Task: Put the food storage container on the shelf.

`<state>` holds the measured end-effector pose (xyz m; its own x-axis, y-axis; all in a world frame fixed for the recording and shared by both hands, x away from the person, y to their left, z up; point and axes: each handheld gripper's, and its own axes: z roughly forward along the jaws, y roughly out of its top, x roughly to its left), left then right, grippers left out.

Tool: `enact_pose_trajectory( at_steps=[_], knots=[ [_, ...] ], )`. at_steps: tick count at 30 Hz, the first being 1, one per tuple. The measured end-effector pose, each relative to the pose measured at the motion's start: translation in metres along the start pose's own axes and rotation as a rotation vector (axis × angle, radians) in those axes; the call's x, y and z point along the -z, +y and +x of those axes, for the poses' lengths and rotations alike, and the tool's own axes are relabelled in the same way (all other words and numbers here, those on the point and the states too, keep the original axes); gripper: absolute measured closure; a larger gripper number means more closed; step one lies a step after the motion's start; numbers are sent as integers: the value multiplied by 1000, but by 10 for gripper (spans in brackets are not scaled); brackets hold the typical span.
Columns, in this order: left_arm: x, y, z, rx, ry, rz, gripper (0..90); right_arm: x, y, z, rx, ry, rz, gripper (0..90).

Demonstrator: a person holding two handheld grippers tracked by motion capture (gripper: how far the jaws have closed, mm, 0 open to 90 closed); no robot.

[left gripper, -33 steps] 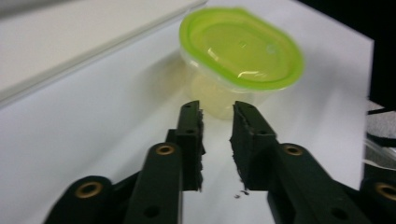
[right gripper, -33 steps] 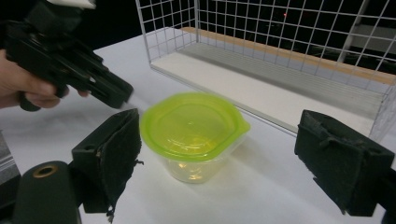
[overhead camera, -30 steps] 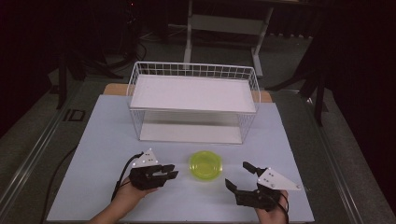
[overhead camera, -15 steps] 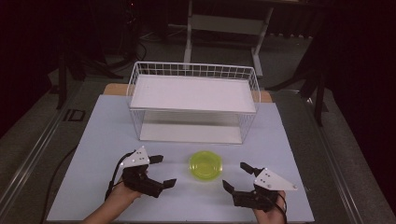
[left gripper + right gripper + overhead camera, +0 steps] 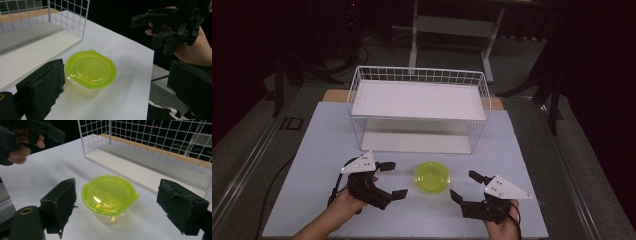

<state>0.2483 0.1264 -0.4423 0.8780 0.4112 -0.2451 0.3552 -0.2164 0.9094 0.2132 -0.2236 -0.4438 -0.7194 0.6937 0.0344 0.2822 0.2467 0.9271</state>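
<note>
A small clear tub with a yellow-green lid [image 5: 432,177] stands on the white table top, in front of the wire rack. My left gripper [image 5: 394,180] is open just left of it, jaws pointing at it. My right gripper [image 5: 463,185] is open just right of the tub, a little nearer the front edge. In the left gripper view the tub [image 5: 91,71] sits between my wide-spread pads [image 5: 42,87], close to the left one. In the right gripper view the tub [image 5: 110,195] stands between the pads [image 5: 60,202], touching neither.
A white wire rack [image 5: 419,107] with two white shelves stands behind the tub, its lower shelf [image 5: 140,170] close by. The table's front edge [image 5: 412,235] runs just below both hands. Dark floor and stands surround the table.
My left gripper's jaws have spread wider and it has turned toward the tub. The right gripper has shifted only slightly. The tub has not moved.
</note>
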Motion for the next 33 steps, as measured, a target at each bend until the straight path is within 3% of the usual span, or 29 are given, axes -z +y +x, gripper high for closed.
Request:
enact_pose_trajectory(
  at_steps=[4, 7, 11, 14, 15, 17, 21, 24, 25, 29, 33],
  knots=[
    [-8, 4, 6, 66, -8, 23, 22, -5, 1, -10, -61, 15, 8, 156],
    [-17, 6, 13, 110, -11, 45, 22, -11, 3, -18, -71, -1, 17, 143],
    [-33, 8, 18, 104, 16, 68, 22, -20, 5, -25, -86, -12, 41, 141],
    [-44, 8, 19, 91, 21, 91, 22, -26, 6, -30, -145, 7, 39, 142],
    [-44, 8, 19, 91, 21, 91, 22, -26, 6, -30, -145, 7, 39, 142],
    [-52, 7, 22, 108, 31, 95, 22, -32, 5, -34, -176, 20, 42, 142],
    [-62, 4, 28, 140, 72, 104, 22, -45, 1, -34, -184, 33, 56, 136],
    [-65, 0, 32, 163, 93, 111, 23, -56, -4, -37, -207, 26, 93, 143],
    [-66, -2, 32, 169, 110, 115, 32, -58, -5, -37, -208, 26, 100, 151],
    [-69, -10, 37, 197, 112, 136, 63, -66, -10, -40, -227, 25, 134, 193],
    [-70, -19, 42, 252, 131, 142, 153, -69, -14, -43, -256, 17, 157, 263]
  ],
)
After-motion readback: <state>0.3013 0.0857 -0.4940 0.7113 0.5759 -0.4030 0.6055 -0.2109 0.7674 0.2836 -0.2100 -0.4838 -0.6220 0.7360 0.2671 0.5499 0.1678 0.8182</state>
